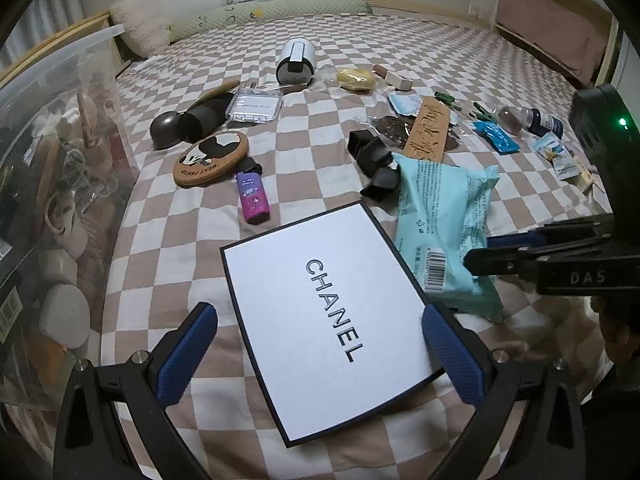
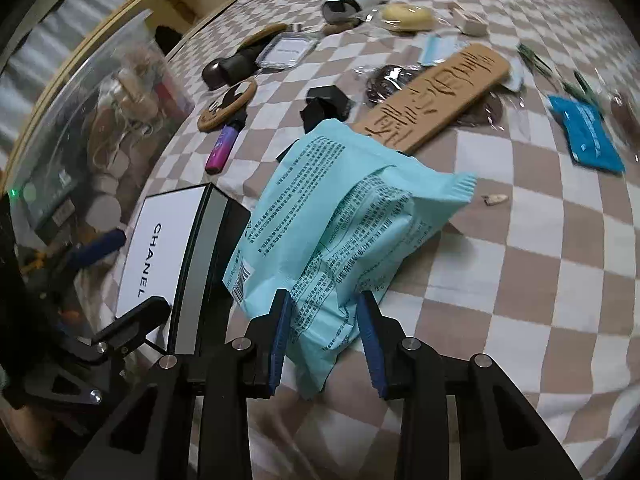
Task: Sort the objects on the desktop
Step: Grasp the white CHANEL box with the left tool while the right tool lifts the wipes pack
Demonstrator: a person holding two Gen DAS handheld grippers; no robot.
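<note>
The left tongs (image 1: 320,348) point steeply downward with their blue-padded fingers (image 1: 186,354) spread wide. The right tongs (image 2: 326,338) also angle downward, their jaws narrowly parted, both blue pads (image 2: 280,340) pressed against what sits between them.

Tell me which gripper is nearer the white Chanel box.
Left. The left gripper straddles the white Chanel box, one finger on each side. The right gripper sits beside the box, closed on the teal packet.
</note>
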